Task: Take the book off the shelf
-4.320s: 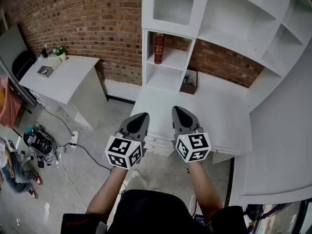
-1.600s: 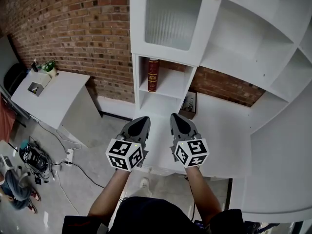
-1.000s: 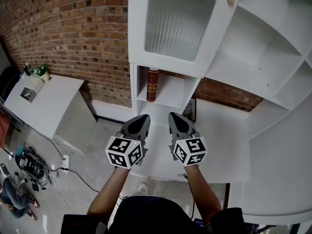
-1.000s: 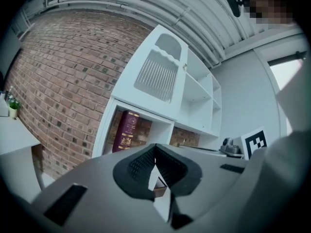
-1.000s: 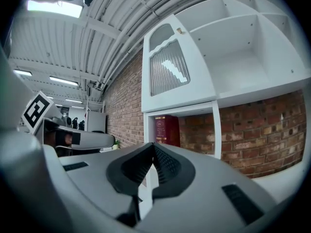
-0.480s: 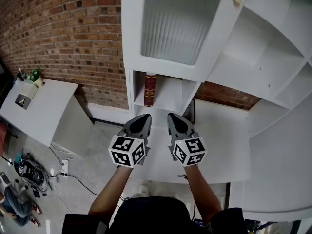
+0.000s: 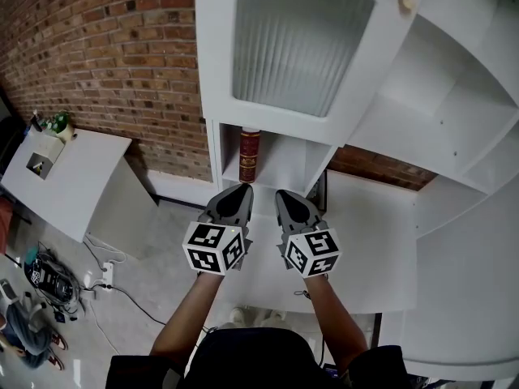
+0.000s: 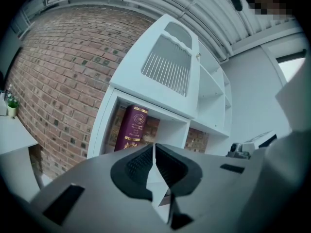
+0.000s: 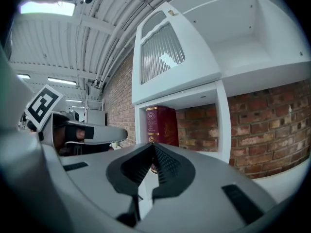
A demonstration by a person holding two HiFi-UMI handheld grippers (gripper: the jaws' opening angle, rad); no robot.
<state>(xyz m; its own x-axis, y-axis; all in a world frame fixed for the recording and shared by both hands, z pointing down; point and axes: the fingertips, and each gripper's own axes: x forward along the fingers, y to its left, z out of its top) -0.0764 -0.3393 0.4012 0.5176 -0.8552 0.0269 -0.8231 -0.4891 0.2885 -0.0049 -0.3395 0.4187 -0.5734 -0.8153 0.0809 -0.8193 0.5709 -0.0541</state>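
Closest in, above the front edge of the white desk: left gripper and right gripper side by side, level, with a narrow gap between them. Left claw pressed together at the tips, pinching nothing. Right claw likewise pressed together and empty. Both aimed at the tall white shelf unit, tips short of its front edge.

Just beyond the tips, an open cubby under the ribbed glass door. Inside it the book, dark red with gold bands, upright, toward the cubby's left wall. Stands nearly straight ahead of the left gripper and a little left of the right one. A narrow gap on the book's left side. Wider bare shelf on its right, up to the right upright.

Above, the door's lower edge overhanging the cubby mouth, with a round knob near the door's right edge. Open white shelves further right.

Right of the cubby, open desk top running back to the brick wall, with a small dark framed thing against the cubby's outer side.

Far left and lower: a white side table, well apart from the shelf unit, then grey floor with cables.
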